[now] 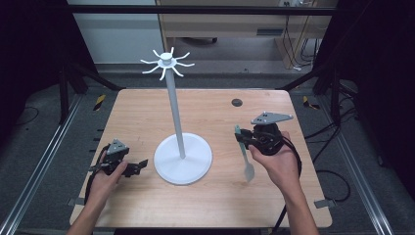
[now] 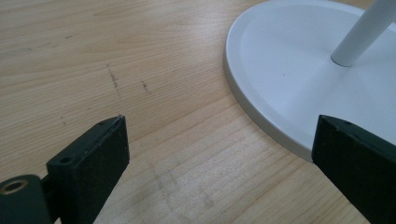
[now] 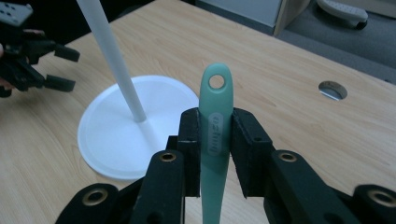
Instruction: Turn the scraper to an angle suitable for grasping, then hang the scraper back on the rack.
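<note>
1. We see a table (image 1: 147,112) of pale wood with visible grain and a matt, faintly scuffed surface.
2. We note the white stand (image 1: 182,159), smooth with a soft satin sheen.
3. The mint-green utensil (image 3: 215,135) looks like smooth matt plastic.
4. The right gripper (image 3: 215,135) has matt black jaws with brass-coloured insets.

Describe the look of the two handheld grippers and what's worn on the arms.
Both grippers are black, each with two flat, blocky jaws; brass-coloured rings sit in the linkage holes. The left gripper and the right gripper each carry a grey three-cornered plate on top, and a black cable trails from each. The forearms are bare: no sleeves or gloves show.
</note>
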Tool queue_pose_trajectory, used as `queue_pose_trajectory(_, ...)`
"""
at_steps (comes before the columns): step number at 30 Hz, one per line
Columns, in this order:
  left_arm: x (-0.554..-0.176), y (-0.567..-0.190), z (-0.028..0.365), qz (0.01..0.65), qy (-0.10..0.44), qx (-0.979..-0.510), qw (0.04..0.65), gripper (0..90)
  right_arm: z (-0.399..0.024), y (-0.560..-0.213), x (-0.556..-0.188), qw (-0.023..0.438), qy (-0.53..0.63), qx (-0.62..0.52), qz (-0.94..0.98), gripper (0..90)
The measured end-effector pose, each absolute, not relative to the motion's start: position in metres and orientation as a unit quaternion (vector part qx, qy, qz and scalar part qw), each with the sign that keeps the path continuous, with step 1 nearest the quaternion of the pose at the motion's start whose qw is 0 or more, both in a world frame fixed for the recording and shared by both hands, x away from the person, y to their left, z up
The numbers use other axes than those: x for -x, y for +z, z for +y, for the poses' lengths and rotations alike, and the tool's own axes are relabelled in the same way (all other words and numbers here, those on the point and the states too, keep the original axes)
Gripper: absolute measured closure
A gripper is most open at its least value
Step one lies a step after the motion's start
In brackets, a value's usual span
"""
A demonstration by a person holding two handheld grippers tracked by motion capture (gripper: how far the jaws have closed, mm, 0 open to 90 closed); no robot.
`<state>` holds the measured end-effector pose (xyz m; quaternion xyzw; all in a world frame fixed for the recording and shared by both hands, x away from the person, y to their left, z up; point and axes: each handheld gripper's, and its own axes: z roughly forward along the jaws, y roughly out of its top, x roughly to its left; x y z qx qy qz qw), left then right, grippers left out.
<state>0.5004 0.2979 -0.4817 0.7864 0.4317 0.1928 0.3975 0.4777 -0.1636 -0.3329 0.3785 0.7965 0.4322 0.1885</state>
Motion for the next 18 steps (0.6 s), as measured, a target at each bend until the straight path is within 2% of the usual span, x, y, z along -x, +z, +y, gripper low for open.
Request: queue_pose_trajectory(18, -0.5, -0.481, 0.298, 0.433, 0.193, -0.785, 0.4, 3.8, -0.152, -0.294, -0.476, 0.217, 0.487, -0.355, 0.768, 74.4)
